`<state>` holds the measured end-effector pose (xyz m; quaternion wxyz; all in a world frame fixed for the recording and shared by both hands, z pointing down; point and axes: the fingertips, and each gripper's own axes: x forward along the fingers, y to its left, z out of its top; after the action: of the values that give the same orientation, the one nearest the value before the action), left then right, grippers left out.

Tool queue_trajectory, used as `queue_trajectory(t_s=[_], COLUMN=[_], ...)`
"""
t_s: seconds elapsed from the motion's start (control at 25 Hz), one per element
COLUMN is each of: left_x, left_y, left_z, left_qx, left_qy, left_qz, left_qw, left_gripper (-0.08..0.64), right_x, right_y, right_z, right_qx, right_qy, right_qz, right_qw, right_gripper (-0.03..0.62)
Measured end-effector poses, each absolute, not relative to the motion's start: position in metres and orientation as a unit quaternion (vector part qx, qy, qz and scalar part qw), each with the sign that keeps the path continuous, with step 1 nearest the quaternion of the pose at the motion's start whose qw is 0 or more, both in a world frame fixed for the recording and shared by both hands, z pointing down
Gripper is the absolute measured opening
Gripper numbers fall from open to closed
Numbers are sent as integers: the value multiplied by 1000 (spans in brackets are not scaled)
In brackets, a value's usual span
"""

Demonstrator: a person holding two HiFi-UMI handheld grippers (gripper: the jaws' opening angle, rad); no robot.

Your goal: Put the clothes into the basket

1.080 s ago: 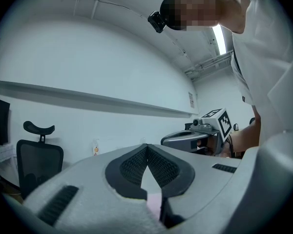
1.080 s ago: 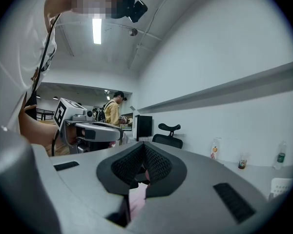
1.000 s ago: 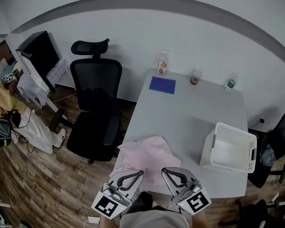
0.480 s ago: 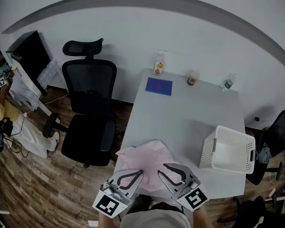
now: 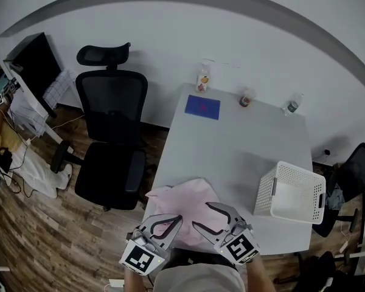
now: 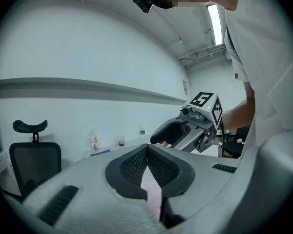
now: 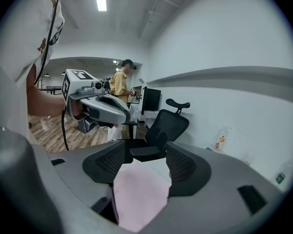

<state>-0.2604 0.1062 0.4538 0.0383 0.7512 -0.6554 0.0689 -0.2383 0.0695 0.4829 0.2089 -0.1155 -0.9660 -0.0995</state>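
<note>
A pink garment lies crumpled on the desk, at the 6 o'clock edge nearest the person and not in the basket. The right tongs hang over its 6 o'clock side. Their jaws are spread and have just been opening; in the right gripper view the pink cloth shows through the gap between them, but the pads do not press on it. At the garment's 7 o'clock corner are the left tongs, their jaws pressed together at the tips, with a strip of pink visible through the slit behind the tips. Whether any cloth is caught there cannot be told.

The white basket stands at 3 o'clock from the garment, well apart from it, near the desk's right edge. A blue mat lies toward 12 o'clock, and beyond it a bottle, a cup and a second bottle line the far edge. A black office chair stands on the wooden floor at 10 o'clock.
</note>
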Motion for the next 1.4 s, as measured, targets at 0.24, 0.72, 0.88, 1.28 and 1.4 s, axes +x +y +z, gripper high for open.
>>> queue_trajectory(t_s=[0.24, 0.72, 0.88, 1.28, 1.4], left_x=[-263, -262, -263, -262, -261], left_y=[102, 92, 92, 89, 88], left_z=[469, 508, 518, 533, 536], left_qx=[741, 727, 728, 725, 727], left_qy=[-666, -673, -671, -670, -667], left_qz=[60, 87, 99, 106, 107], left_qw=[65, 106, 96, 117, 120], left_gripper=[6, 6, 6, 6, 7], right_x=[-243, -248, -248, -250, -251], right_y=[69, 65, 67, 62, 61], right_z=[504, 577, 600, 647, 660], right_qx=[-147, -200, -218, -217, -214], right_qy=[-959, -914, -900, -881, -877], right_qz=[-75, -107, -101, -81, -80], right_qw=[232, 337, 363, 412, 423], right_gripper=[284, 417, 460, 575, 577])
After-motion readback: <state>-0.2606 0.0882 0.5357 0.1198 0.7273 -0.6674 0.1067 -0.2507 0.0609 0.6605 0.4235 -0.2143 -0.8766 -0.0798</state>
